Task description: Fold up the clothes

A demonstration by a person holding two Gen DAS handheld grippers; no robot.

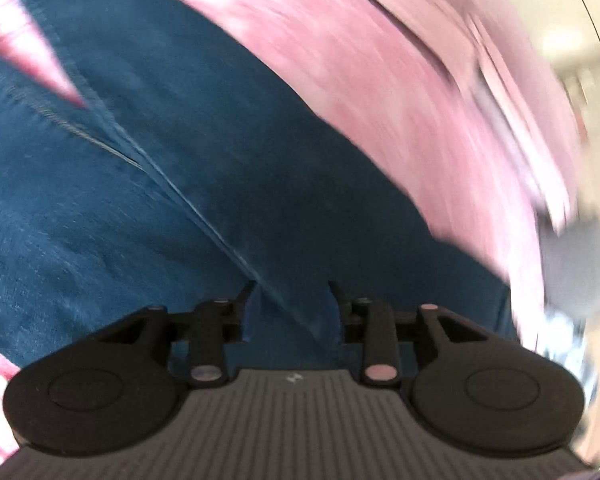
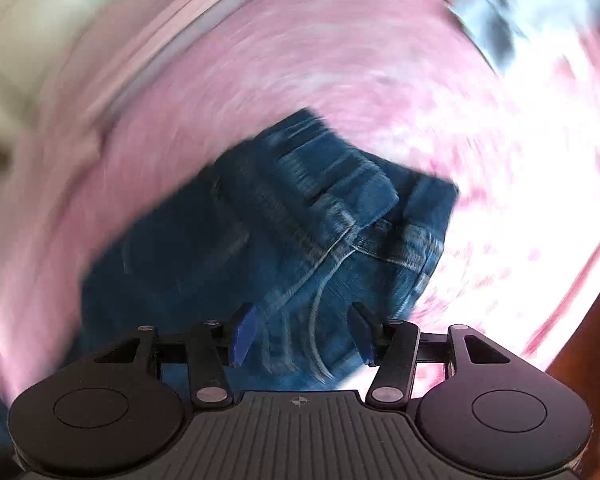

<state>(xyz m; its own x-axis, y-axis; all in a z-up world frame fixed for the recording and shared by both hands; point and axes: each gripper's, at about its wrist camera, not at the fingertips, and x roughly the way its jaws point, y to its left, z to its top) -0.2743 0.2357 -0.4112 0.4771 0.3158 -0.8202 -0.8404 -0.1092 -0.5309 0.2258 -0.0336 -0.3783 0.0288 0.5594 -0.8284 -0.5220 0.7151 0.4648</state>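
Fingers on left gripper (image 1: 292, 304) & right gripper (image 2: 302, 332) both stand apart w/ nothing pinched, hovering over blue jeans (image 2: 284, 232) spread on pink sheet (image 2: 340, 80). Denim looks heavy, thick, floppy, not slippery. Best grab pts prob. waistband (image 2: 404, 252) or side seam (image 1: 204, 216), where layers bunch.

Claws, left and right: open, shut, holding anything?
Left claw: open, above blue denim jeans, gripping nothing.
Right claw: open, nothing held.
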